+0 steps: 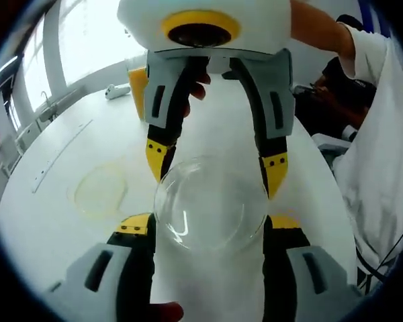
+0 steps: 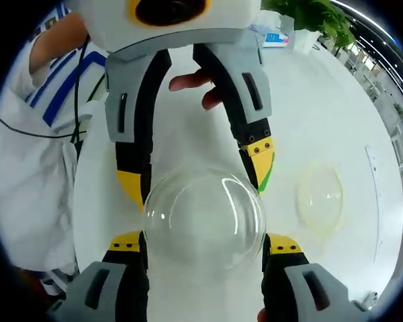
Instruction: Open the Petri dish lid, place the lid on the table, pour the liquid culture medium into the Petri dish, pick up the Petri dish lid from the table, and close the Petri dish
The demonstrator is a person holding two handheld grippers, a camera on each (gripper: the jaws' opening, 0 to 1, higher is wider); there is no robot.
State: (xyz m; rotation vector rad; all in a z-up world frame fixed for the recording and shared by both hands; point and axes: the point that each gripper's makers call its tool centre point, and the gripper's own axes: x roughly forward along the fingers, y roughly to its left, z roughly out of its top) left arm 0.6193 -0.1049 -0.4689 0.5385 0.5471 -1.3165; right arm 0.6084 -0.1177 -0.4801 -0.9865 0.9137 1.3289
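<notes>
1. Clear, round plastic Petri dish lid (image 1: pixel 210 203) hangs above the white table (image 1: pixel 60 141), gripped at its rim by both the left gripper (image 1: pixel 210 225) and the right gripper (image 2: pixel 205 245), each with jaws spread wide across it.
2. Shallow yellowish Petri dish (image 2: pixel 319 196) sits on the table, well apart.
3. Judged step: handing over or carrying the lid; next, one gripper should release.
4. No legible writing.
</notes>
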